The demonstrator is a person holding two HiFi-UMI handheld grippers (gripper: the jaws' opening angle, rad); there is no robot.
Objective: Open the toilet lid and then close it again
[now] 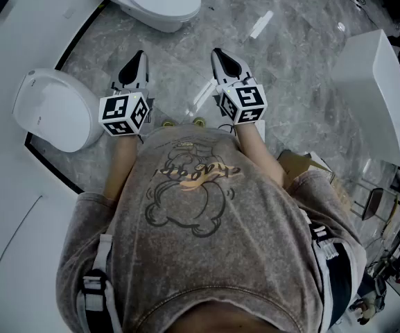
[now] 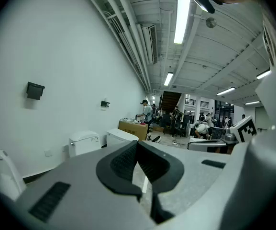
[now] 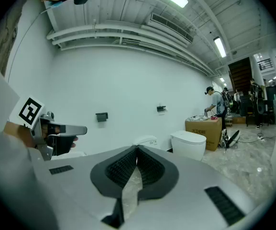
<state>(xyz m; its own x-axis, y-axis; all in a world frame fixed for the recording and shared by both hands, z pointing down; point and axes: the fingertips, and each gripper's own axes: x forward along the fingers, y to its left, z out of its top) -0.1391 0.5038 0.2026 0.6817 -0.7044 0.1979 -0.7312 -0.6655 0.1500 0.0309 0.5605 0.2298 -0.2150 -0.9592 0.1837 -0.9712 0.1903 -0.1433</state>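
Two white toilets stand along the white wall, both with the lid down. One toilet (image 1: 55, 109) is at my left, the other toilet (image 1: 157, 0) farther ahead. My left gripper (image 1: 138, 57) and right gripper (image 1: 220, 53) are held side by side over the grey marble floor, pointing forward. Neither touches a toilet. Both are shut with nothing between the jaws, as the left gripper view (image 2: 138, 143) and the right gripper view (image 3: 137, 148) show. The farther toilet (image 3: 188, 143) shows beyond the right jaws, and the left gripper (image 3: 56, 129) appears at that view's left.
A long white fixture (image 1: 381, 96) stands at the right. A cardboard box (image 1: 302, 162) lies near my right side, and another box (image 3: 204, 128) sits farther down the hall. People stand in the background. Black holders (image 2: 34, 90) hang on the wall.
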